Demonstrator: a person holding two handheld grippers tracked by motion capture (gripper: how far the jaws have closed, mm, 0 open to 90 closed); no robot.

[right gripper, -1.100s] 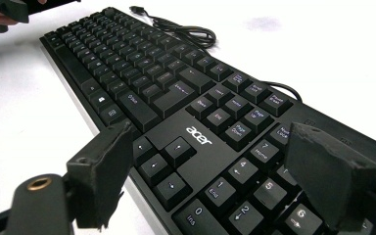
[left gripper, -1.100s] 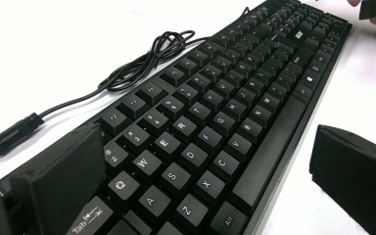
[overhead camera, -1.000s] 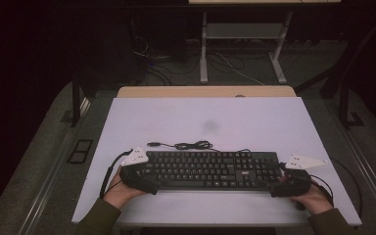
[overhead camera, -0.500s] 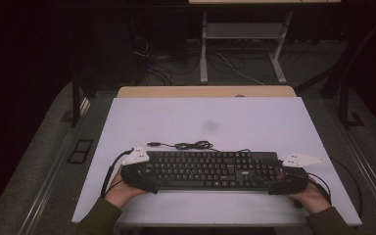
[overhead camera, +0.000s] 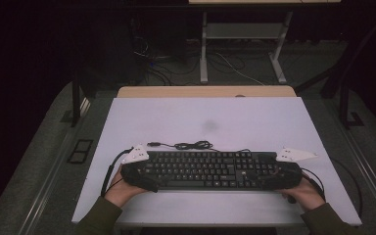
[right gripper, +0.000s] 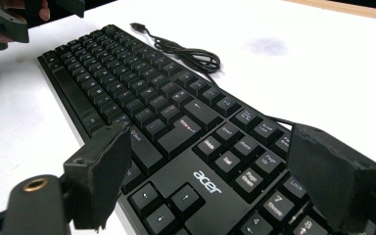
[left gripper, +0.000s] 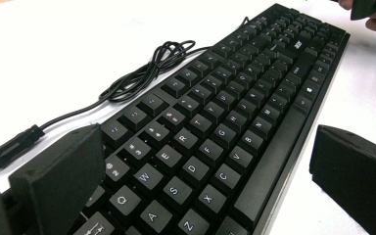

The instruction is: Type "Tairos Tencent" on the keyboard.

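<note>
Lying flat on the white table [overhead camera: 254, 117], the keyboard [overhead camera: 210, 169] is found near the table's front edge, its long side parallel to that edge. The left gripper [left gripper: 210, 181] is set at the keyboard's left end, its jaws spread wide: one jaw is seen over the back corner by the top-row keys, the other off the front edge, beside the space bar. No squeeze on the keyboard is seen. The right gripper [right gripper: 215, 186] is set at the keyboard's right end in the same manner, jaws apart, one at the front edge near the arrow keys and one at the back by the number pad; whether the pads touch the casing cannot be told. From above, both grippers are seen at the keyboard's ends, each held by a hand. The cable [overhead camera: 188, 145] is seen behind the keyboard, bundled in a loose coil, its plug lying to the left of the coil.
</note>
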